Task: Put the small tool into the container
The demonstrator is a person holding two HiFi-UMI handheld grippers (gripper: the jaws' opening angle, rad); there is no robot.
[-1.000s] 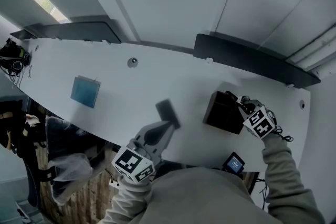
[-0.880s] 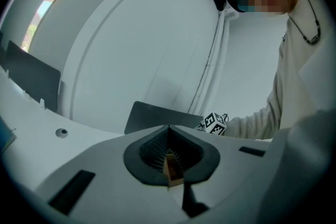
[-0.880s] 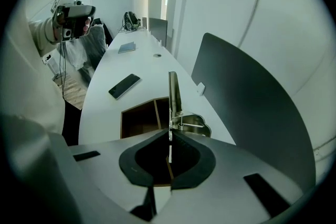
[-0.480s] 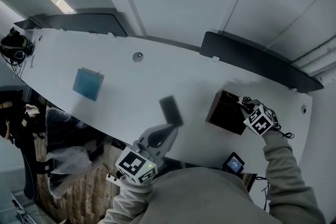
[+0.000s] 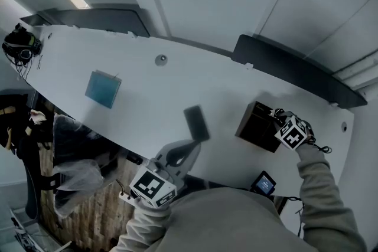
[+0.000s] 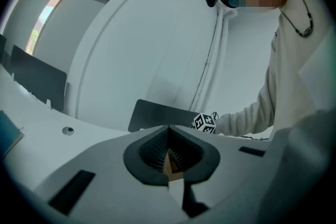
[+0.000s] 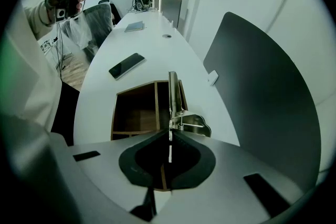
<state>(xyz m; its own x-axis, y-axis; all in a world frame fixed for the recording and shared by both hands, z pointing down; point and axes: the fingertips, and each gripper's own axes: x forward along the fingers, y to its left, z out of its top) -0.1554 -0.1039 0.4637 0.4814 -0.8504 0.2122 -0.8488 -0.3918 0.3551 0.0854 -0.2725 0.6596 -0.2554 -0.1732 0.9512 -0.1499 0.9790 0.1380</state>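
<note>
The right gripper is pointing steeply down and clamping a small metal tool, which is hanging over the open wooden container, close to its right wall in the right gripper view. The left gripper is hovering with its jaws closed and empty above the white table. Farther along the table, a smartphone is lying flat.

Small tool base hidden btwn jaws

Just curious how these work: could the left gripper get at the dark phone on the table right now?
Probably yes. The phone lies flat on the table just ahead of the left gripper, with nothing between them, though its jaws are shut.
</note>
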